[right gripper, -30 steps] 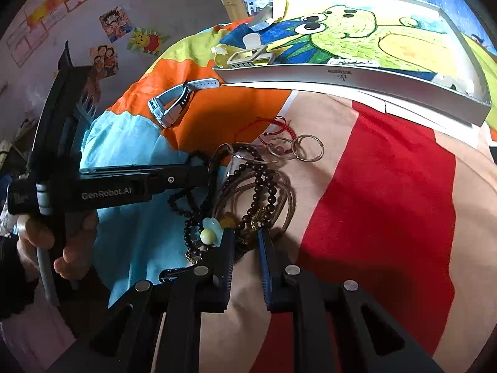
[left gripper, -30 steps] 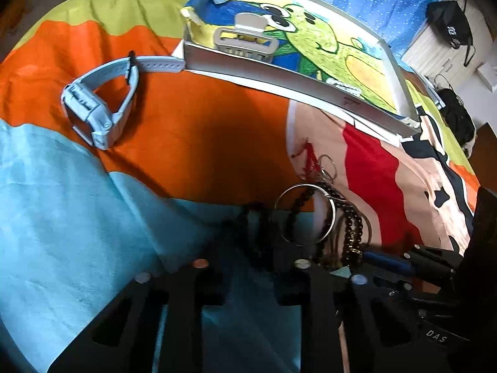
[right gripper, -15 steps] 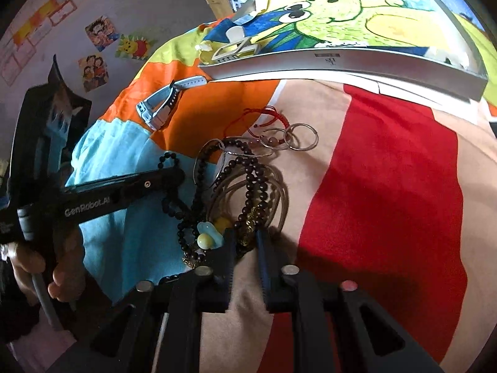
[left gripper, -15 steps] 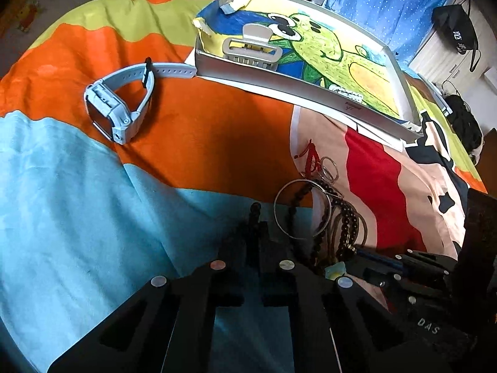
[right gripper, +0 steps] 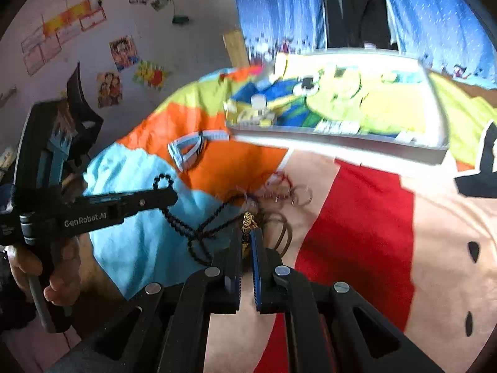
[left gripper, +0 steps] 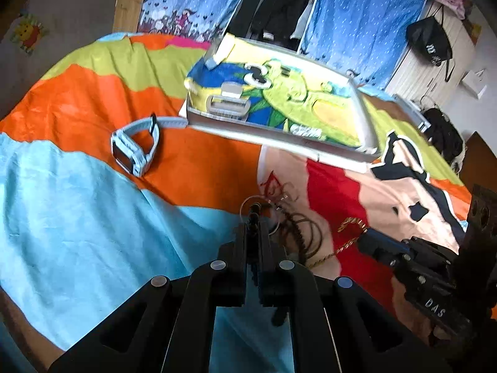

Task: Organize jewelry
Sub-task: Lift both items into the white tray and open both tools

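Observation:
A tangle of jewelry (left gripper: 295, 227) lies on the colourful bedsheet: dark bead strands, brown hoops, silver rings and a red cord. My left gripper (left gripper: 254, 217) is shut on a black bead necklace (right gripper: 183, 223) and holds it lifted off the sheet. My right gripper (right gripper: 247, 239) is shut on a gold chain (right gripper: 247, 219), also seen in the left wrist view (left gripper: 348, 233). A white tray (left gripper: 279, 130) with a green cartoon lining stands beyond, holding a grey hair clip (left gripper: 228, 105).
A pale blue watch (left gripper: 133, 149) lies on the orange part of the sheet, left of the tray; it also shows in the right wrist view (right gripper: 186, 150). Blue curtains (left gripper: 357, 15) hang behind the bed. Posters are on the left wall (right gripper: 124, 52).
Both grippers have closed and risen. The left one has lifted the black bead necklace out of the pile; the right one has pulled the gold chain up. The views now tilt higher.

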